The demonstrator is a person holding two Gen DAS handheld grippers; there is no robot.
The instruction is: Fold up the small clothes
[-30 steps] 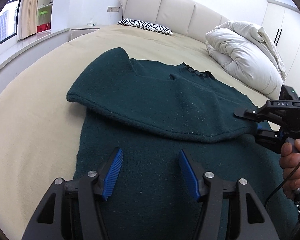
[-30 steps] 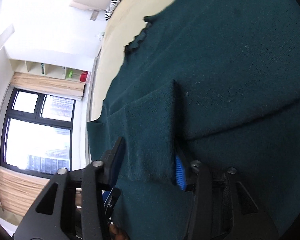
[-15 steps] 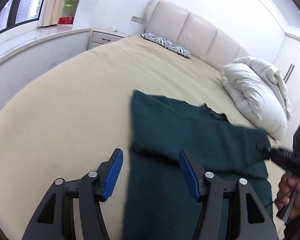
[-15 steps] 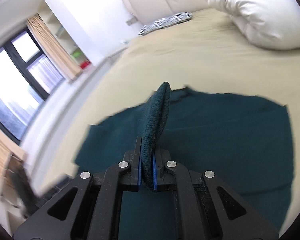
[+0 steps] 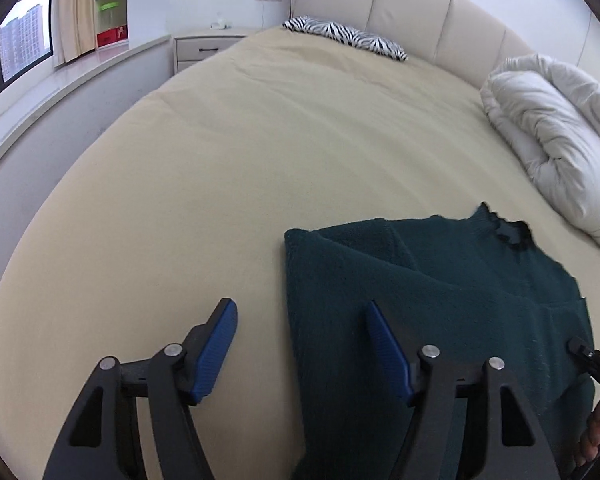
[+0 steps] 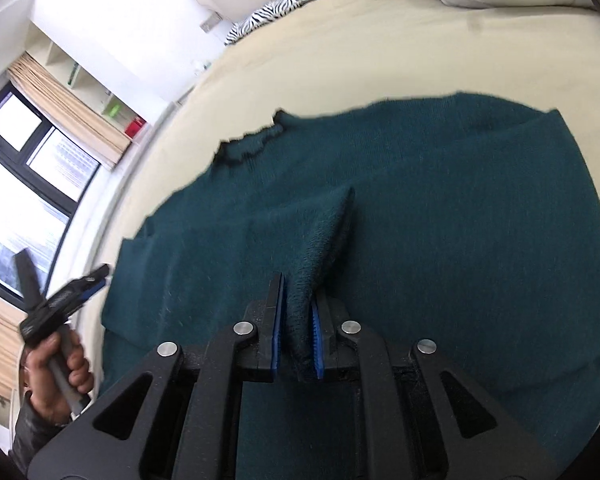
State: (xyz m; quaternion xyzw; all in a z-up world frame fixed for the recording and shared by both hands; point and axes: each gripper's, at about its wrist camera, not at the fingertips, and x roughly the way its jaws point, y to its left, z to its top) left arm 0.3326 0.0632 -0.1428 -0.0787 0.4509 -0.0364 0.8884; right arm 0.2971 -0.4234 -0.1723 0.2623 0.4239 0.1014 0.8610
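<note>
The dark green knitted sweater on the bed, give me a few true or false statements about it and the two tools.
1. The right tool pinches a fold of the dark green knitted sweater. True.
2. The left tool grips the sweater's hem. False: its jaws stand apart with nothing held, one pad over the beige bed sheet.
3. The zebra-striped pillow lies on the sweater. False: it sits far off by the headboard.
4. The sweater's frilled collar points toward the headboard end. True.
</note>
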